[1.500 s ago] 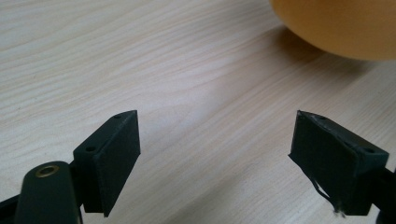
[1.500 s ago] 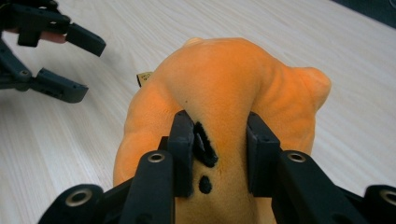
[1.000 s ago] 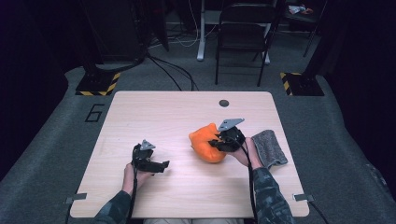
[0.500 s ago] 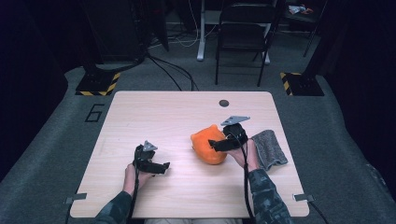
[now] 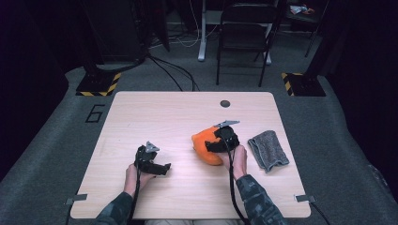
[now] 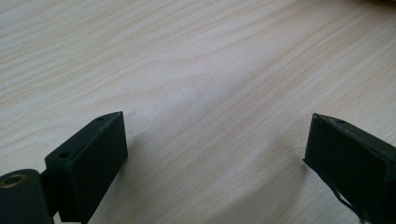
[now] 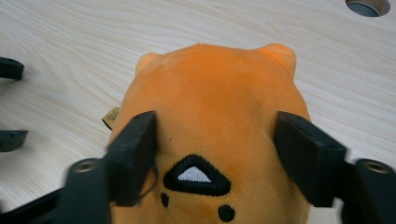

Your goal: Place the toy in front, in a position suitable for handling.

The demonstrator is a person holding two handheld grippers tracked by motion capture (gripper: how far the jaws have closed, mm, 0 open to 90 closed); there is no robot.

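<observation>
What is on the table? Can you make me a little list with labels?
Toy: orange plush animal, lying on the wooden table
Right tool: jaws on both sides of the plush, just been closing on it
Left tool: open, nothing between its jaws, over bare wood
Cloth: grey towel, folded, right of the plush, apart from it
Table hole: round grommet at the far edge

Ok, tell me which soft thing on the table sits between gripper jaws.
The orange plush toy, between the right gripper jaws; the grey cloth lies apart, untouched.
</observation>
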